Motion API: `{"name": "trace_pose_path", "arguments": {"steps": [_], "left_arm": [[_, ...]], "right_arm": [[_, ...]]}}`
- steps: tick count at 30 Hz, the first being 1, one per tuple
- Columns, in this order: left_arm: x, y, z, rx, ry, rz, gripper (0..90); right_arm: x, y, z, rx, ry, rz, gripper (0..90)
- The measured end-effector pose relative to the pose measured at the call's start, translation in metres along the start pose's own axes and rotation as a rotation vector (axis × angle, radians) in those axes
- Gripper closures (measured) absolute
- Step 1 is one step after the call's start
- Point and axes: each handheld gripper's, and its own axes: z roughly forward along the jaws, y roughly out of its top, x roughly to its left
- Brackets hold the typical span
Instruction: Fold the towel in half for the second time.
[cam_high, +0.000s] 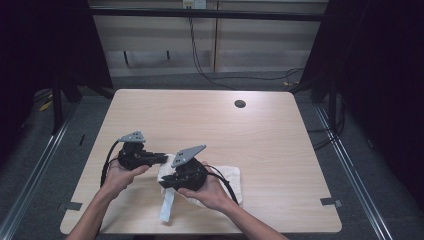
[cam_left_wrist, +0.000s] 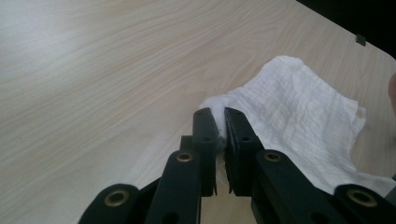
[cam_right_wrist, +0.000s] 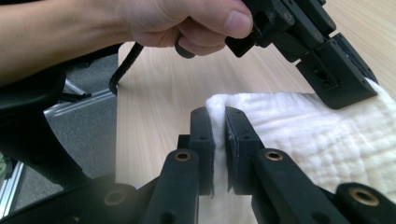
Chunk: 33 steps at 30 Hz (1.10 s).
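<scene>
The white crinkled cloth (cam_high: 227, 181) lies near the front edge of the light wooden tabletop (cam_high: 250, 135), a little left of centre, with a narrow strip hanging toward that edge. The left gripper (cam_left_wrist: 220, 122) pinches a bunched corner of it between nearly closed jaws. The right gripper (cam_right_wrist: 219, 122) likewise clamps a fold of its edge, close beside the left hand (cam_right_wrist: 187, 21).

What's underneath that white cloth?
The wooden table, as far as shows. The white cloth lies on it, pinched by both grippers; whatever its folds cover stays hidden.
</scene>
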Motion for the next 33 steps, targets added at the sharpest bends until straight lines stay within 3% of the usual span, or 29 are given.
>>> {"name": "trace_pose_path", "arguments": {"steps": [5,10,12,15,19,26,27,31,33], "left_arm": [[0.002,-0.001,-0.007,-0.004,0.042,-0.007,84.3],[0.009,-0.002,-0.017,-0.017,0.046,-0.022,84.3],[0.01,-0.003,-0.021,-0.03,0.048,-0.05,84.3],[0.011,-0.002,-0.026,-0.035,0.048,-0.049,84.4],[0.012,-0.001,-0.032,-0.042,0.056,-0.05,84.5],[-0.005,0.004,-0.021,-0.011,0.054,-0.006,84.4],[-0.014,0.009,-0.014,-0.007,0.041,0.01,84.4],[-0.022,0.014,-0.007,0.003,0.028,0.023,84.3],[-0.029,0.016,0.003,0.034,0.026,0.042,84.0]], "right_arm": [[-0.001,0.005,0.008,-0.003,0.001,-0.001,82.8],[0.0,0.012,0.014,-0.013,0.002,-0.01,82.8],[-0.001,0.015,0.016,-0.023,0.019,0.009,82.8],[0.003,0.023,0.018,-0.012,0.008,-0.009,82.8],[0.006,0.028,0.017,-0.037,0.003,-0.014,82.8],[0.01,0.016,0.009,-0.059,0.014,0.022,82.8],[0.012,0.012,0.002,-0.056,0.01,0.022,82.9],[0.016,0.008,-0.009,-0.066,-0.002,0.017,82.9],[0.017,0.001,-0.023,-0.087,-0.024,0.021,82.8]]}}
